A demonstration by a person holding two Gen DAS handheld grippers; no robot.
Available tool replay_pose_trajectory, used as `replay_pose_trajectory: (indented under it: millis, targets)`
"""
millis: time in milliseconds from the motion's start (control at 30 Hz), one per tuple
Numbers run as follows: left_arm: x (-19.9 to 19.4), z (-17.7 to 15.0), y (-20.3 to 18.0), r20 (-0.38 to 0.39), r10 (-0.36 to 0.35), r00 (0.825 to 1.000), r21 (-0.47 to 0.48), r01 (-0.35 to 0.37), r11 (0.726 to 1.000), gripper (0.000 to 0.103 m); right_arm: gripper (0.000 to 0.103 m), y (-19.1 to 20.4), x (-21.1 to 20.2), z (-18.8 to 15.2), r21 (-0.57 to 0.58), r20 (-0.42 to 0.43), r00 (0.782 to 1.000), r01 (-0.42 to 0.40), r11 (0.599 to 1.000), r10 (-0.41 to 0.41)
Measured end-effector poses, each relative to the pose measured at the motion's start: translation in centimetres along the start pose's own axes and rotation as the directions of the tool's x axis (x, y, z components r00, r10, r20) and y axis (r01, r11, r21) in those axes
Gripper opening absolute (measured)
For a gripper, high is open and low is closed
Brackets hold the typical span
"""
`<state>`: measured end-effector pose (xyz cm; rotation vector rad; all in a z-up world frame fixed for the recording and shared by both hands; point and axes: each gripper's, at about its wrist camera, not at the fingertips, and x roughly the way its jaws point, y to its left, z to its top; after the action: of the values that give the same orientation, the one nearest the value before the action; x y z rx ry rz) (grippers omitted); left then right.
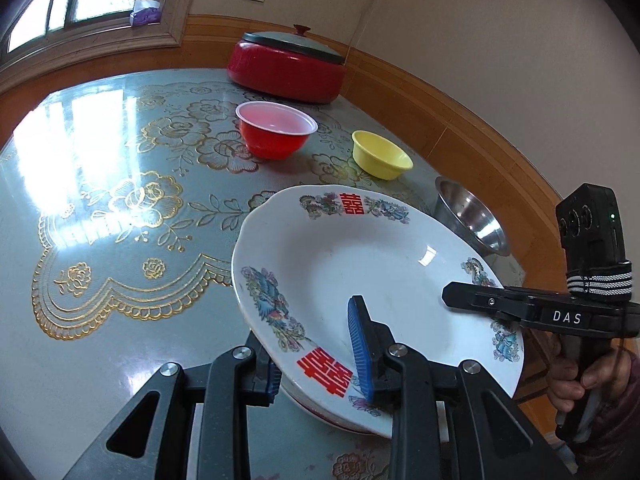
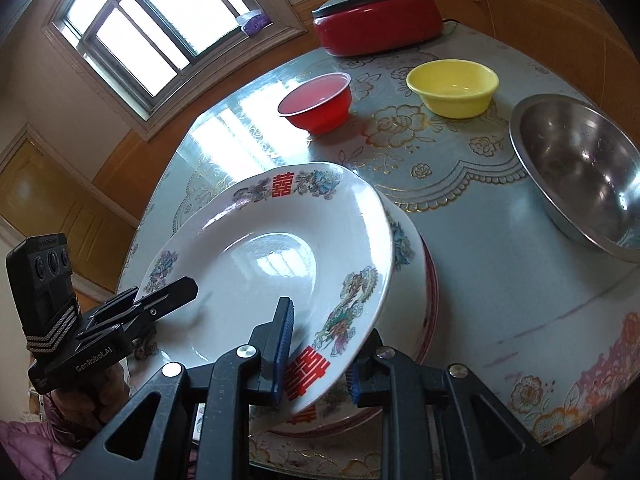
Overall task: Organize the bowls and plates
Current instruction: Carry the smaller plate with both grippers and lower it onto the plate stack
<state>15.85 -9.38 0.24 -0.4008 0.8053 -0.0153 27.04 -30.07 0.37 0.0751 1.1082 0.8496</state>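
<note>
A white plate [image 1: 360, 256] [image 2: 260, 248] with red characters and bird patterns on its rim is held between both grippers. My left gripper [image 1: 316, 364] [image 2: 172, 296] is shut on its near-left rim, one blue pad on top and one underneath. My right gripper [image 2: 320, 364] [image 1: 460, 294] is shut on the opposite rim in the same way. The plate hangs tilted just above a stack of plates [image 2: 404, 240], whose lowest plate has a red rim [image 2: 430, 300]. A red bowl [image 1: 276, 130] [image 2: 316, 102], a yellow bowl [image 1: 382, 154] [image 2: 452, 86] and a steel bowl [image 1: 472, 216] [image 2: 580, 172] stand farther back.
The round table [image 1: 120, 240] [image 2: 500, 280] has a glass top over a lace cloth. A red lidded pot [image 1: 286, 68] [image 2: 376, 20] stands at the far edge by the wall. A person's hands [image 1: 580, 376] [image 2: 100, 392] grip the handles. A window sits beyond the table.
</note>
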Motion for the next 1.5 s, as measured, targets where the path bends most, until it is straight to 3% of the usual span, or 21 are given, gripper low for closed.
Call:
replay_pose_trajectory:
  millis: [233,867,1300,1500]
  targets:
    - [1.3,-1.1,-0.4,-0.052,0.002,0.999,-0.011,-0.002,1.0,0.032,0.022,-1.2,0.2,-1.0,0.015,-0.03,0.999,0.013,1.0,-0.012]
    - [1.1,-1.2,-0.3,-0.076,0.004,0.997,-0.002,-0.005,1.0,0.034,0.022,-2.1,-1.0,-1.1,0.002,-0.026,0.999,0.04,0.999,-0.04]
    - [0.4,-1.3,-0.3,-0.073,0.003,0.997,-0.006,-0.004,1.0,0.033,0.033,-0.2,-0.5,-1.5,-0.188,-0.044,0.968,0.236,0.953,-0.248]
    - [-0.1,-1.3,-0.1,-0.055,0.018,0.998,-0.01,-0.018,1.0,0.033,0.03,1.2,-0.1,-1.7,-0.284,-0.036,0.951,0.286,0.915,-0.308]
